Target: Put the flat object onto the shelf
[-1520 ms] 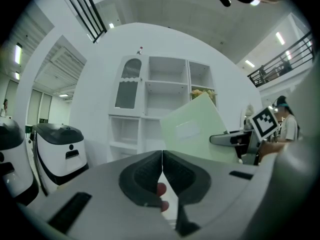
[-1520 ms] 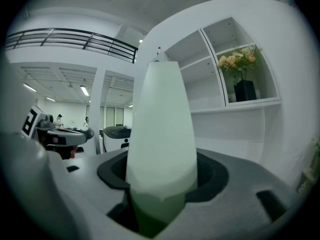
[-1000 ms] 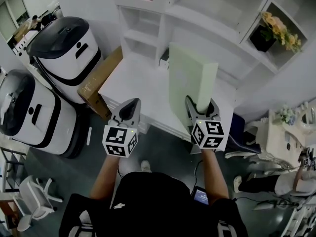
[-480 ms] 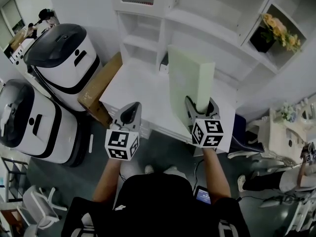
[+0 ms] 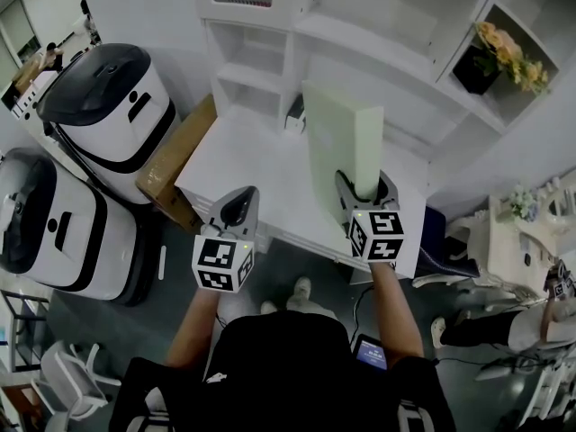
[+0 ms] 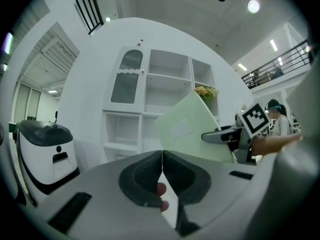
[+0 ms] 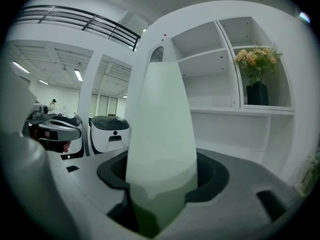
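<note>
A pale green flat box [image 5: 337,147] stands upright over the white desk [image 5: 247,165], and my right gripper [image 5: 364,192] is shut on its lower edge. In the right gripper view the box [image 7: 161,149] fills the gap between the jaws. The left gripper view shows the same box [image 6: 192,129] to the right, with the right gripper [image 6: 225,135] on it. My left gripper [image 5: 236,207] hangs at the desk's front edge, shut and empty [image 6: 161,176]. White shelves [image 5: 378,39] rise behind the desk.
Two white and black rounded machines [image 5: 112,102] stand left of the desk, with a brown carton [image 5: 175,160] between them and it. A black vase of yellow flowers [image 5: 495,57] sits in a right shelf compartment [image 7: 257,81]. A small dark item [image 5: 294,111] lies at the desk's back.
The view has shifted slightly and both grippers with the box have edged a little toward the shelves. The grip on the box is unchanged.
</note>
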Motion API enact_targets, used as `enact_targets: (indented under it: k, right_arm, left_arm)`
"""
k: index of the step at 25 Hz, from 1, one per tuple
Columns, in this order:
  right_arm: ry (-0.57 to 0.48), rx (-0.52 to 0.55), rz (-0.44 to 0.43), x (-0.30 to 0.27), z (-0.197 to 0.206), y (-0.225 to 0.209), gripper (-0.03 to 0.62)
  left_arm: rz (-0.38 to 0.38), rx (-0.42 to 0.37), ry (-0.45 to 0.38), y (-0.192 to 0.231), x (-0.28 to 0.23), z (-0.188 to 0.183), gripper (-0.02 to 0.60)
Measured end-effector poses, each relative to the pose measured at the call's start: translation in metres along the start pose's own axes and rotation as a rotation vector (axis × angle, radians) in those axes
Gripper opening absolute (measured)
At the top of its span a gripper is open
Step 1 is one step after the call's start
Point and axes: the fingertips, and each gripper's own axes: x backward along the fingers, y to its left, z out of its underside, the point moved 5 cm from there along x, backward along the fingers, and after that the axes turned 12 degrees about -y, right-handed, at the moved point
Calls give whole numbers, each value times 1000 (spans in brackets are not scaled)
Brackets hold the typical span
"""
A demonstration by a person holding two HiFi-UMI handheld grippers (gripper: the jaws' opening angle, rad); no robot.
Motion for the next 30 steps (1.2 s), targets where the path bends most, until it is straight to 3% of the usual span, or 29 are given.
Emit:
enact_targets:
  k: [11,30]
  right_arm:
    - [56,188,-21,-35,-14,-27,272]
    - [56,526,-24,-86,-82,-58,272]
  left_arm:
    - [19,-6,-12,-11,-30,2,6]
    - [-4,2,-21,-16,-62,7,6]
